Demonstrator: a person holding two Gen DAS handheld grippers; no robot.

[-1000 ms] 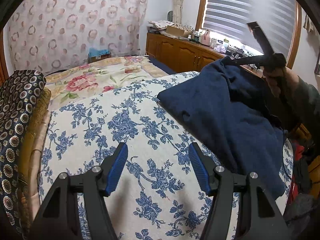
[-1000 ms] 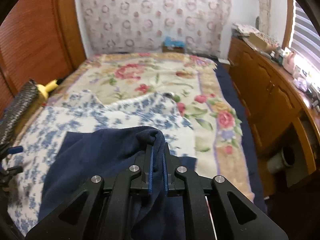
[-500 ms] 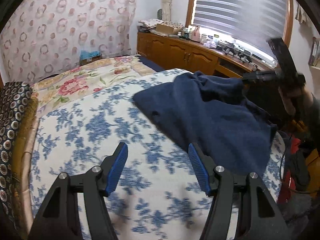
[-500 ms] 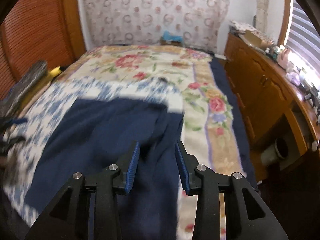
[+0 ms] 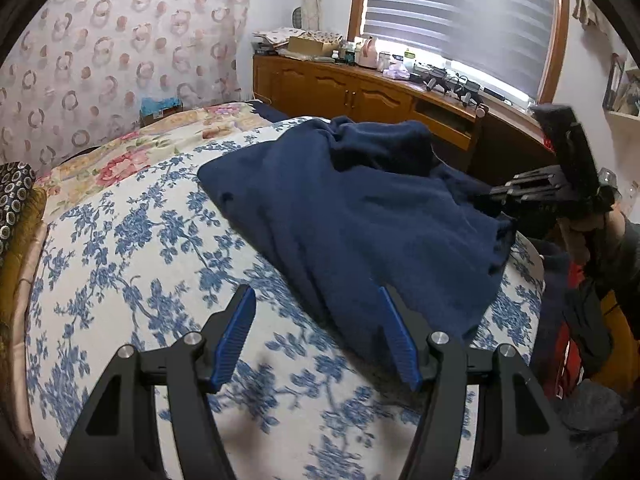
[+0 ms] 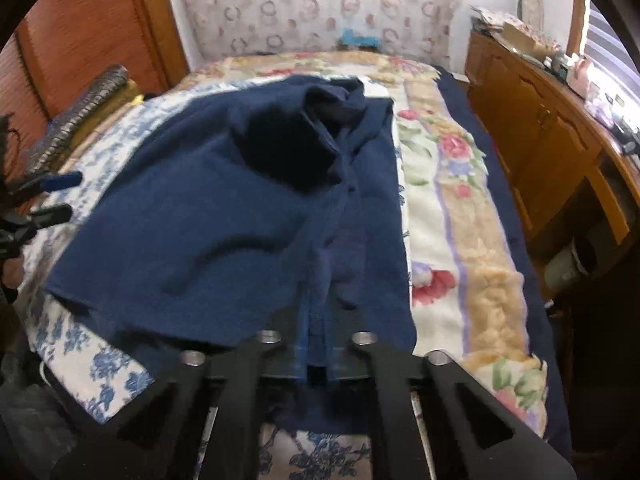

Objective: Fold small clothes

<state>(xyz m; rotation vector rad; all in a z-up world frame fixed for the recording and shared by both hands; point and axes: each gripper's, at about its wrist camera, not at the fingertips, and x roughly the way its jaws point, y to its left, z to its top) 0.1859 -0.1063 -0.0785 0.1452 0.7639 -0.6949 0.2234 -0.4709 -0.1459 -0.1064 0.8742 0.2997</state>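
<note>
Spread across the bed, the navy garment [image 5: 360, 216] lay on the blue-flowered white cover [image 5: 132, 248], its far end bunched into a dark rumpled hump and its near part lying flatter, with soft creases. In the right wrist view the same garment [image 6: 224, 224] reached from the hump down to the near edge of the bed, where its hem ran right in between the fingers of the right tool [image 6: 318, 364].

That right tool was pressed together, pinching the garment's near edge; the cloth showed as a narrow blue strip between the two black fingers, though the picture was blurred there. From the left wrist view the right tool [image 5: 500, 200] appeared at the garment's right-hand corner, held in the person's hand.

The left tool [image 5: 316, 334] was spread wide, its blue-padded fingers [image 5: 236, 332] apart and holding nothing. Its right finger stood over the garment's near edge, the left one over the bare cover; whether either touched the fabric could not be told.

Beyond the cover lay a rose-patterned blanket [image 6: 460, 216], and a wooden cabinet [image 5: 352, 92] stood under the window blind [image 5: 460, 12].
</note>
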